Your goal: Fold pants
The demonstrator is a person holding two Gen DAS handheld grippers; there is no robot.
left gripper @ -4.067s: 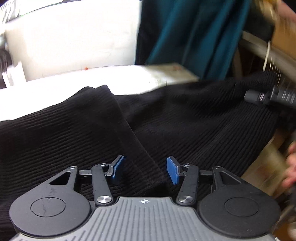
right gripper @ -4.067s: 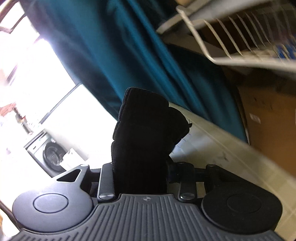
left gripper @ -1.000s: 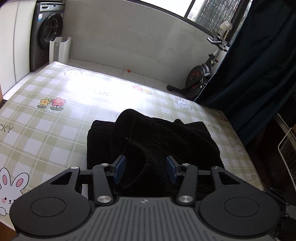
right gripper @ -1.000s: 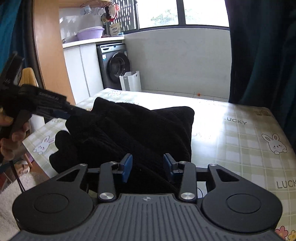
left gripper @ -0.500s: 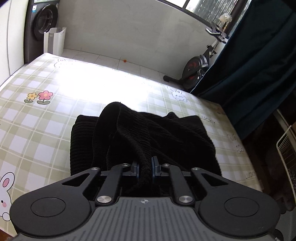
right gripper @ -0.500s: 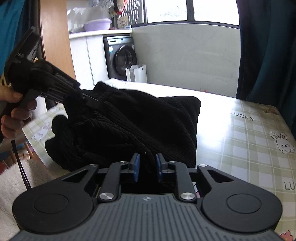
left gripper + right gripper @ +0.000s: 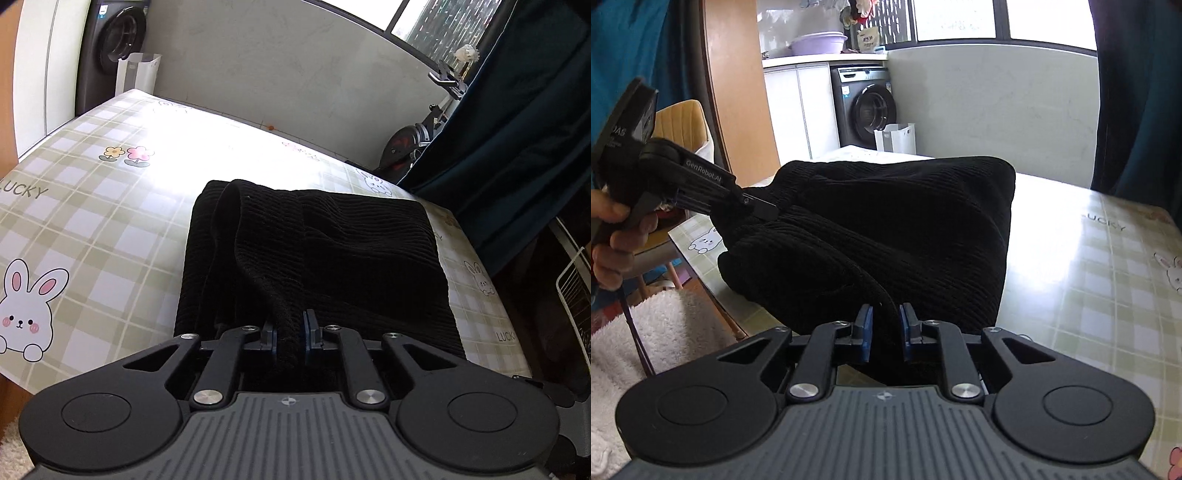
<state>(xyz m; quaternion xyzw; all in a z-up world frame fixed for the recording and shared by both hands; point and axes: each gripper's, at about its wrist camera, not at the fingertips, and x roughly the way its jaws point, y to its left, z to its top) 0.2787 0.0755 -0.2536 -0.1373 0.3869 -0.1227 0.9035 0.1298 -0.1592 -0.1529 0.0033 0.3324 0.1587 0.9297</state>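
On table (image 7: 92,221) | pants (image 7: 314,258) lengthwise away — both claws (image 7: 290,330) (image 7: 885,328) pinching edge

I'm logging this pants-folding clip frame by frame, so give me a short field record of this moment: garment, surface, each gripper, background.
garment: black ribbed pants, bunched into a thick stack near the table's edge
surface: checked tablecloth with bunny and flower prints
left gripper: shut on a fold of the pants
right gripper: shut on a fold of the pants
hand: grips the left gripper's handle, seen from the right wrist
background: washing machine, dark curtain
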